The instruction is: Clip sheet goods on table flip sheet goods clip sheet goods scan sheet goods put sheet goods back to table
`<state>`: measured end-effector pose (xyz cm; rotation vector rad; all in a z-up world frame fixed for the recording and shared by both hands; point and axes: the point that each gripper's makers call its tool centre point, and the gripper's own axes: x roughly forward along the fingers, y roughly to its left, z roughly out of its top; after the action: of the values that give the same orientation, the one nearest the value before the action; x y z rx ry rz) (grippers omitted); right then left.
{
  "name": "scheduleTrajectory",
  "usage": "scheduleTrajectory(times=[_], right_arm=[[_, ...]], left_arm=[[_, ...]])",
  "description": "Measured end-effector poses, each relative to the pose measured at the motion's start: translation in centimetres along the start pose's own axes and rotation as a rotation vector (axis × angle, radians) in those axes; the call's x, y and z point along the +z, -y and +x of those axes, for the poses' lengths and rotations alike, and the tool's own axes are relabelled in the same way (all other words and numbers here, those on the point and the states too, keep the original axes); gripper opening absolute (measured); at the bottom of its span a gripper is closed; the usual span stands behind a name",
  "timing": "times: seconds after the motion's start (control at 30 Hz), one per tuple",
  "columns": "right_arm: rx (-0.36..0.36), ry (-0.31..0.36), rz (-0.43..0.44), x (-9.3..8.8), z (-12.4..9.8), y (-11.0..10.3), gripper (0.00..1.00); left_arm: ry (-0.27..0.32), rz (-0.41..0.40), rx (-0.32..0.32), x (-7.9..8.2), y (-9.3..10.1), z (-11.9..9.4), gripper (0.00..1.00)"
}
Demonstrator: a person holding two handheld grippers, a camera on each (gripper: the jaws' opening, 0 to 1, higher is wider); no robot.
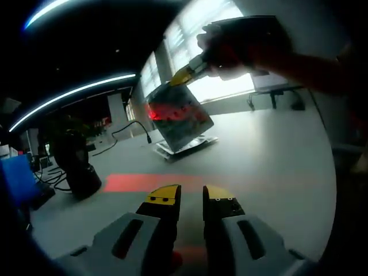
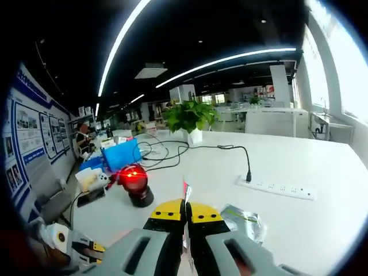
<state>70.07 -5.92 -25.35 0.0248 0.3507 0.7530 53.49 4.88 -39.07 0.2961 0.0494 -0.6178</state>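
In the left gripper view my right gripper [image 1: 185, 75] reaches in from the upper right, shut on the top edge of a shiny sheet pack [image 1: 179, 118]. The pack hangs in the air with red scanner light across its upper part. Under it a few more packs [image 1: 185, 146] lie stacked on the white table [image 1: 270, 161]. My left gripper [image 1: 191, 196] sits low over the table, jaws a little apart, holding nothing. In the right gripper view the jaws of my right gripper [image 2: 185, 210] pinch the pack's thin edge [image 2: 186, 191], facing a black scanner [image 2: 134, 183] that glows red.
The scanner [image 1: 77, 164] stands at the left, with a red light patch [image 1: 138, 182] on the table beside it. A pack [image 2: 244, 219] lies near my right jaws. Farther off sit a power strip [image 2: 277, 188], cables, a potted plant [image 2: 188, 118] and a blue box [image 2: 121, 155].
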Motion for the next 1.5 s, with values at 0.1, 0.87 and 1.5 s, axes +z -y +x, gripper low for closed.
scheduleTrajectory(times=[0.1,0.87,1.5], right_arm=[[-0.014,-0.003,0.009,0.0,0.1,0.6,0.0],[-0.197,-0.097,-0.241,-3.4,3.5,6.4,0.0],[-0.241,-0.183,-0.369,-6.0,6.8,10.2,0.0]], left_arm=[[0.0,0.002,0.001,0.0,0.0,0.0,0.08],[-0.004,0.015,-0.001,-0.1,0.3,-0.1,0.08],[-0.007,0.023,-0.003,-0.2,0.4,0.0,0.08]])
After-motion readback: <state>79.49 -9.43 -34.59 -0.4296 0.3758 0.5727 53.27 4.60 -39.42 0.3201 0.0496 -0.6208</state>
